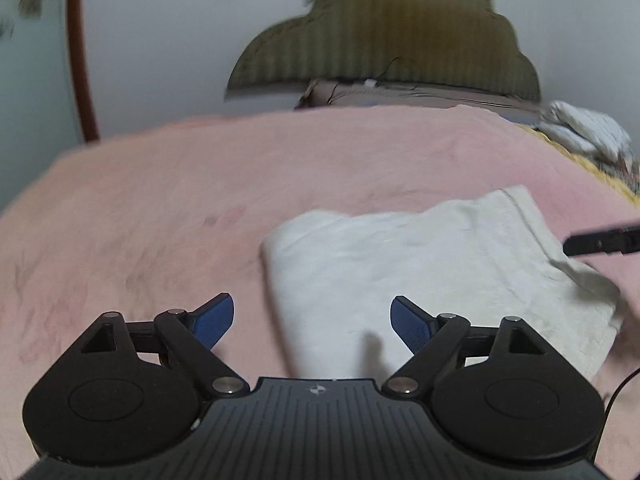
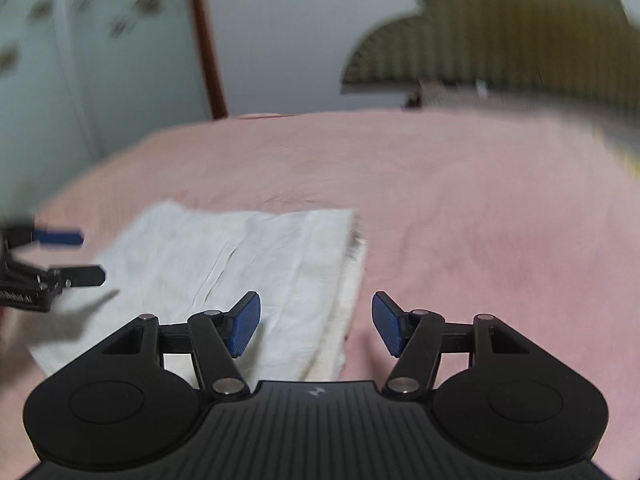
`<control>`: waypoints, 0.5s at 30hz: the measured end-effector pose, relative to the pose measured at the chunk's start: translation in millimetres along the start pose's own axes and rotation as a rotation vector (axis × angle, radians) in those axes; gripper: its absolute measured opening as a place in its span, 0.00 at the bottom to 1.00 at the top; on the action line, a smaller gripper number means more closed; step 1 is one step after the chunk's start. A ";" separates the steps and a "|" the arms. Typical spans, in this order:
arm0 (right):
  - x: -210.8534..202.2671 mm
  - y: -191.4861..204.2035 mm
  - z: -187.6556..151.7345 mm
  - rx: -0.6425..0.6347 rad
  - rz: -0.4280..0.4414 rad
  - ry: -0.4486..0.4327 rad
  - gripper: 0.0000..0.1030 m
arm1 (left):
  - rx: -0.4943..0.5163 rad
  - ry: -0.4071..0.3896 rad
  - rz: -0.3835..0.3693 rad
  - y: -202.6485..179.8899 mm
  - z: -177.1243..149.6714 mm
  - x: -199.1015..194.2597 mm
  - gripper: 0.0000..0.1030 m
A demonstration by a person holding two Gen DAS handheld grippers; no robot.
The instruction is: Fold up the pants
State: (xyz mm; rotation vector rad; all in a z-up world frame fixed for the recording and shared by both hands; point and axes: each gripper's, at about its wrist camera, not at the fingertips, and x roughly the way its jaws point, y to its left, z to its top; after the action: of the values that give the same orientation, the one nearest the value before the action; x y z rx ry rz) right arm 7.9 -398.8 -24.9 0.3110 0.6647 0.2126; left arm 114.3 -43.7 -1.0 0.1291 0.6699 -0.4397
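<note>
The left gripper (image 1: 312,320) stands wide apart with nothing pinched; its blue pads (image 1: 214,320) hang above the near left corner of the pants (image 1: 420,272), one pad over the pink blanket (image 1: 160,208) and the other over the white cloth. No pad presses on the fabric. The right gripper (image 2: 316,326) is likewise released, its jaws parted and empty, straddling the right edge of the pants (image 2: 240,264): its left pad sits over the cloth, its right pad over bare blanket (image 2: 480,208).

The pants are folded into a compact, roughly rectangular white bundle lying flat on the blanket, with layered edges showing along the right side in the right wrist view. A few creases run across the top layer. In the left wrist view the tip of the right gripper (image 1: 600,242) pokes in from the right, near the bundle's far right corner. In the right wrist view the left gripper (image 2: 76,256) shows at the left edge, its fingers spread over the bundle's left end and casting a shadow there.

Nothing lies between either gripper and the cloth. Farther out, the blanket covers the whole bed. Beyond it stands an olive quilted headboard (image 1: 392,40) against a pale wall, a brown curved pole (image 1: 80,60) at the left, and a crumpled pale cloth (image 1: 588,132) at the bed's far right. The background is blurred. No containers are in view.
</note>
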 end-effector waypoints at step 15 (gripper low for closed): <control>58.5 -49.4 -7.6 0.310 0.430 0.147 0.61 | -0.267 0.106 -0.375 18.5 -0.6 58.9 0.90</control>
State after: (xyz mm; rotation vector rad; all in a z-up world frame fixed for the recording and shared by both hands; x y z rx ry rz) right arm 52.7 -426.2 -81.1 0.7431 0.7723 0.5493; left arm 163.1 -47.6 -38.8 -0.2319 0.8547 -0.7006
